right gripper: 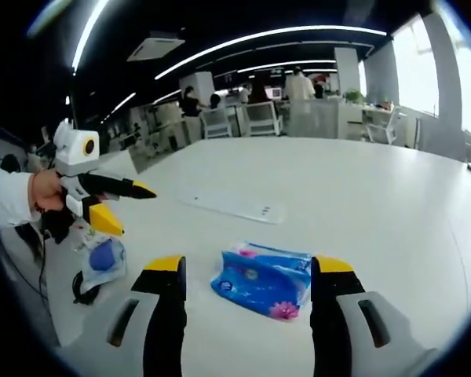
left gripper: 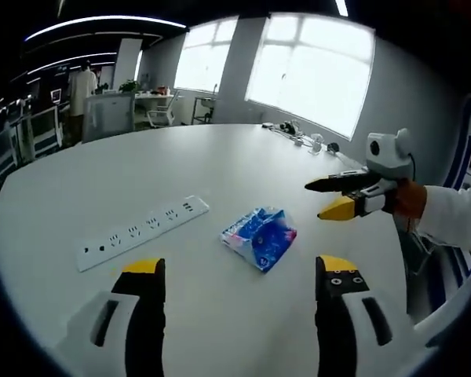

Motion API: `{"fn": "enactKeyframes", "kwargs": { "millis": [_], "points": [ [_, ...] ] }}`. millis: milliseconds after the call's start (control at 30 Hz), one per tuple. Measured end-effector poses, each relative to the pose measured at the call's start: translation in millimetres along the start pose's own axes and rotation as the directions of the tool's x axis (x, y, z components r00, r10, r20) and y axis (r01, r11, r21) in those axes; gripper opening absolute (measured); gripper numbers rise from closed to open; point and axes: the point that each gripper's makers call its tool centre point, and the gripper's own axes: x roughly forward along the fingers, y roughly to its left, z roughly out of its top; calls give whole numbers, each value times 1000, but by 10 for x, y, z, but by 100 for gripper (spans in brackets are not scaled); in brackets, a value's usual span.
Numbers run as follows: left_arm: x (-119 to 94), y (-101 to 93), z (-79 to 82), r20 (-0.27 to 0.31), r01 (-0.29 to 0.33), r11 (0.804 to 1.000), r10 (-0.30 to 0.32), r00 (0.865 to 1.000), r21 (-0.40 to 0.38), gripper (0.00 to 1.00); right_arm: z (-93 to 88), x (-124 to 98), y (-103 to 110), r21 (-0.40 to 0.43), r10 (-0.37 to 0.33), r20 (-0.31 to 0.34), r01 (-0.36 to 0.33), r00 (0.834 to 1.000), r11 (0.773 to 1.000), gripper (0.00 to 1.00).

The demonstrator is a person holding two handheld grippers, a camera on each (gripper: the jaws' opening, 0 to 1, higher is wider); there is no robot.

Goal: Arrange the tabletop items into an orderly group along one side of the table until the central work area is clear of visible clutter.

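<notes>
While both grippers, left (left gripper: 239, 275) and right (right gripper: 247, 275), hover with jaws apart and empty, one crinkly blue tissue pack (left gripper: 260, 237) lies on the smooth white table (left gripper: 220, 165). One flat white power strip (left gripper: 141, 232) lies beside it.

Bright daylight from blown-out windows (left gripper: 310, 67) (ceiling strips too), soft shadows, heavy fisheye bending at edges.

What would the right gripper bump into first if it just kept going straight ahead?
Probably the tissue pack, lying on the table just ahead between the open jaws of the right gripper; depth is uncertain.
</notes>
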Motion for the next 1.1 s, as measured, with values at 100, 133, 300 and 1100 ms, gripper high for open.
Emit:
{"fn": "enactKeyframes", "kwargs": {
  "millis": [100,133,300,1100],
  "points": [
    [-144,41,10,11,-12,1000,12,1000,-2,81,45,-4,85,-6,10,6,-10,1000,1000,63],
    [-164,47,10,10,-14,1000,14,1000,-3,81,64,-4,129,-10,14,7,-14,1000,1000,63],
    [-386,96,30,26,-33,999,33,999,1,81,140,-3,300,-27,35,13,-35,999,999,63],
    [-1284,303,-108,68,-118,993,119,991,-8,82,376,54,984,-87,127,25,-124,992,988,64]
  ]
}}
